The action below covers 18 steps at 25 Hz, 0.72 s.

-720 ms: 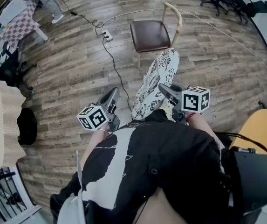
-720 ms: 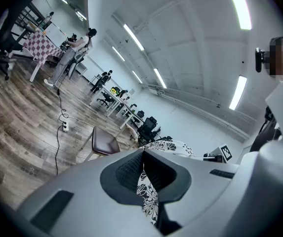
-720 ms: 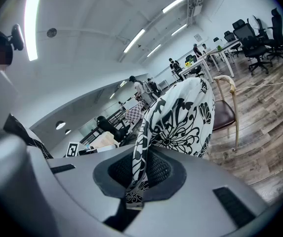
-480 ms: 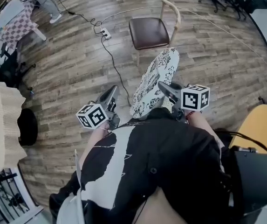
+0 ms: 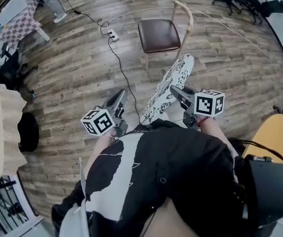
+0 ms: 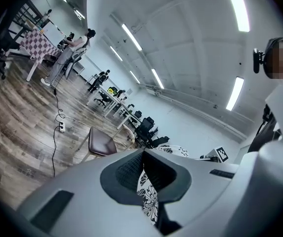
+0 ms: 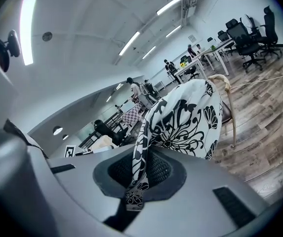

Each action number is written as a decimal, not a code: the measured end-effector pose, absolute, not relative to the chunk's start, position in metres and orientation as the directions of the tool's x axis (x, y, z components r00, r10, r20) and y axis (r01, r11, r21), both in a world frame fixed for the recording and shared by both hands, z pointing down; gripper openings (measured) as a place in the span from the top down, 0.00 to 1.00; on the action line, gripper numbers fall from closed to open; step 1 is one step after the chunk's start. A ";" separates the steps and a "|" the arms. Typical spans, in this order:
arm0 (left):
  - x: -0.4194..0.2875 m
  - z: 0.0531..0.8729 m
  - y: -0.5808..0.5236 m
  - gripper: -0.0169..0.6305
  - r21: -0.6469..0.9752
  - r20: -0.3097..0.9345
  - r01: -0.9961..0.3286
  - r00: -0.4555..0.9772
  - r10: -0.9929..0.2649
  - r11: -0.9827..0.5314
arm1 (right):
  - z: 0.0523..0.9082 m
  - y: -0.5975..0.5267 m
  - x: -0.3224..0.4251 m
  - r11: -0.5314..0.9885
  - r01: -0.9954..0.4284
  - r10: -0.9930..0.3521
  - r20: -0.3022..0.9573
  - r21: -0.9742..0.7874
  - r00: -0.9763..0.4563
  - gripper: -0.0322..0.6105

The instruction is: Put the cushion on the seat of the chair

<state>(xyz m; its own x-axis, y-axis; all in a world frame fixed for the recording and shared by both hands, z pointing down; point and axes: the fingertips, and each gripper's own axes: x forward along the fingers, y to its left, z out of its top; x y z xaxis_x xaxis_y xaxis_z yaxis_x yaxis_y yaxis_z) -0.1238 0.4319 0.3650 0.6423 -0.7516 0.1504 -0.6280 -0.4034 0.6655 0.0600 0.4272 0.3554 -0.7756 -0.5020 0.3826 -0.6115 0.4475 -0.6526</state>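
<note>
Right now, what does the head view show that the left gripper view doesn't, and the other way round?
Only the head view shows a yellow seat at the right edge and the person's black-and-white top. Only the left gripper view shows ceiling lights, rows of desks, and the cushion fabric pinched between the jaws of the left hand-held gripper. Both show the brown chair, the floral cushion, and the power strip on the wood floor.
</note>
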 end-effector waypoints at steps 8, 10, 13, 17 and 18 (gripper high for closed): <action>-0.124 0.374 0.424 0.95 0.678 0.172 -0.628 0.641 -0.748 -0.382 | 0.357 0.404 0.071 0.420 -0.621 -0.523 0.383 -0.661 -0.761 0.91; -0.122 0.375 0.418 0.95 0.681 0.179 -0.628 0.642 -0.746 -0.377 | 0.357 0.395 0.074 0.414 -0.624 -0.529 0.383 -0.663 -0.757 0.91; -0.118 0.377 0.407 0.95 0.682 0.188 -0.631 0.641 -0.744 -0.370 | 0.357 0.378 0.079 0.410 -0.627 -0.540 0.378 -0.662 -0.752 0.91; -0.115 0.377 0.381 0.95 0.679 0.192 -0.637 0.634 -0.750 -0.365 | 0.362 0.352 0.081 0.413 -0.610 -0.522 0.373 -0.676 -0.767 0.91; -0.115 0.376 0.375 0.95 0.678 0.192 -0.639 0.632 -0.750 -0.365 | 0.363 0.345 0.081 0.414 -0.610 -0.523 0.372 -0.675 -0.767 0.91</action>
<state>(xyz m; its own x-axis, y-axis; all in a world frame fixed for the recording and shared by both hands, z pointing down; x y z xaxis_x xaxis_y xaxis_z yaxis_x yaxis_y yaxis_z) -0.1153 0.3747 0.3758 0.6324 -0.7504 0.1921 -0.6386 -0.3647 0.6777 0.0806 0.3447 0.3629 -0.7671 -0.5225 0.3722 -0.6100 0.4143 -0.6755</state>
